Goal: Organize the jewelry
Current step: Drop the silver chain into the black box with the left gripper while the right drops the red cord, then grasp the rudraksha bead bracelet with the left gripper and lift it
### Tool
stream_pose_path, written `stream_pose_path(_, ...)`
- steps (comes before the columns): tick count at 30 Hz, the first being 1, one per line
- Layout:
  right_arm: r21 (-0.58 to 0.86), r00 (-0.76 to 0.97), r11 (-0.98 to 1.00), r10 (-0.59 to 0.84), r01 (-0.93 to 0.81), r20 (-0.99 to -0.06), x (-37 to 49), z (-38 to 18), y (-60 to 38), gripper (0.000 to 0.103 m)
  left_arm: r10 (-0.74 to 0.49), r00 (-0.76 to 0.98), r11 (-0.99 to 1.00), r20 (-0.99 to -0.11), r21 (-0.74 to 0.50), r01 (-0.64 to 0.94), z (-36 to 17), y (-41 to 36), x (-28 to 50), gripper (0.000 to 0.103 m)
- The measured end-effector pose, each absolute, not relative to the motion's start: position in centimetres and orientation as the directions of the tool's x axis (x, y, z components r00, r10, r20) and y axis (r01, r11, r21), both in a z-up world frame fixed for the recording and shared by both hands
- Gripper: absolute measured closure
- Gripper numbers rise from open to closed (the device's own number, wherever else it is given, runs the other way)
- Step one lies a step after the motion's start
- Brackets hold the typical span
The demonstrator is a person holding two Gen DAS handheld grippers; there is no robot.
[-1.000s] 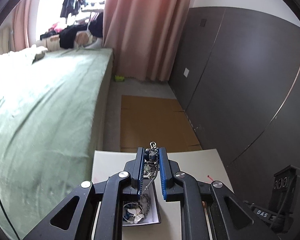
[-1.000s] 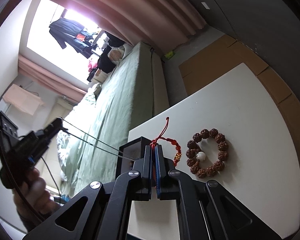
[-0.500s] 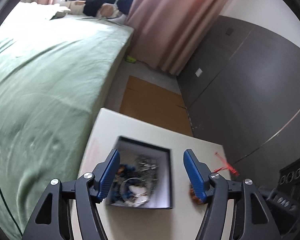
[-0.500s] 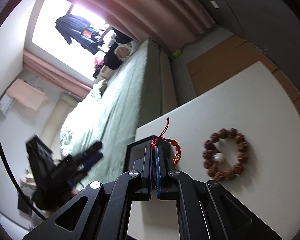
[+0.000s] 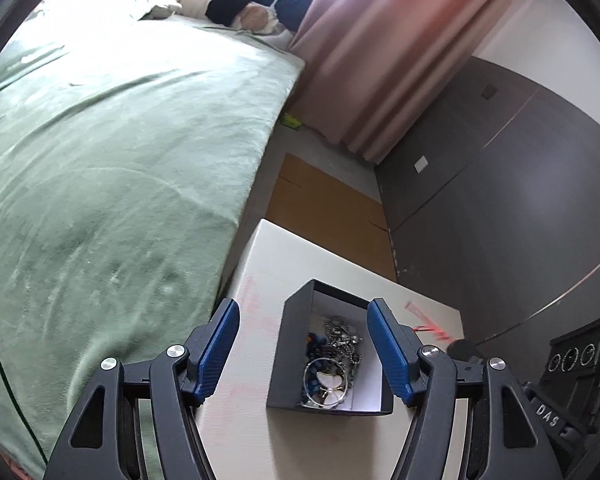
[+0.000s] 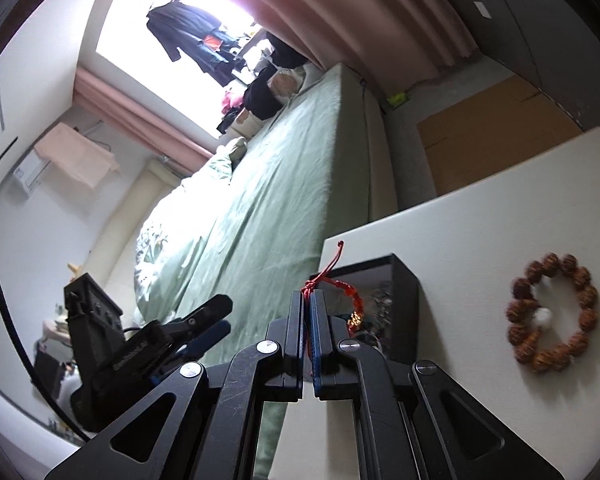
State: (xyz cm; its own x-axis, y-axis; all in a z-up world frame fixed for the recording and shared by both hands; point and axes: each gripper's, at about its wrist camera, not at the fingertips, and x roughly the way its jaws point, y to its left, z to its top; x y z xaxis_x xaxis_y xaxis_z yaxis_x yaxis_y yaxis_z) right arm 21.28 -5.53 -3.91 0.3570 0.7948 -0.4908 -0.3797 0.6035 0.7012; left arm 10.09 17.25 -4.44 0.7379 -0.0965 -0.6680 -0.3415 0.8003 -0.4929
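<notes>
A small black box with a white inside sits on the white table; it holds a silver chain, blue beads and a white butterfly piece. My left gripper is open and empty, held above the box. My right gripper is shut on a red string bracelet with a gold charm, hanging in front of the box. A brown bead bracelet with one white bead lies on the table to the right.
A green bed runs along the table's left side. Cardboard lies on the floor beyond the table. A dark grey wall stands on the right. The left gripper also shows in the right wrist view.
My left gripper opened and let the silver chain drop into the box, then drew back. My right gripper moved left toward the box with the red bracelet.
</notes>
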Motion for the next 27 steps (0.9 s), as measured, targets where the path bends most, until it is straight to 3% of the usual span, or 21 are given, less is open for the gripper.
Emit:
stream_pose_path(1,0.689,0.359,0.612,0.789,-0.387,-0.499,21.3,-3.9,-5.0,0.096,-0.096,0.738,0.8,-0.668,-0.493,-0.342,-4.4,17.3,10.0,0.036)
stream_pose_path(2,0.679,0.339,0.616,0.788,-0.4,-0.514,21.3,-4.0,-4.5,0.085,-0.096,0.737,0.802,-0.669,-0.49,-0.341,-4.4,17.4,10.0,0.036)
stream_pose_path(3,0.671,0.326,0.622,0.783,-0.404,-0.53,21.4,-4.1,-4.3,0.068,-0.096,0.736,0.805,-0.67,-0.487,-0.339,-4.5,17.3,10.0,0.036)
stream_pose_path(5,0.65,0.36,0.655,0.755,-0.385,-0.548,21.2,-4.2,-4.8,0.052,-0.1,0.735,0.809,-0.671,-0.485,-0.332,-4.5,17.1,10.1,0.036)
stream_pose_path(6,0.645,0.381,0.668,0.743,-0.372,-0.55,21.1,-4.2,-5.4,0.049,-0.102,0.734,0.81,-0.672,-0.484,-0.33,-4.5,16.9,10.1,0.036)
stream_pose_path(27,0.634,0.456,0.765,0.607,-0.112,-0.651,21.0,-4.6,-18.6,0.046,-0.19,0.693,0.906,-0.695,-0.395,-0.149,-4.8,5.5,13.3,0.036)
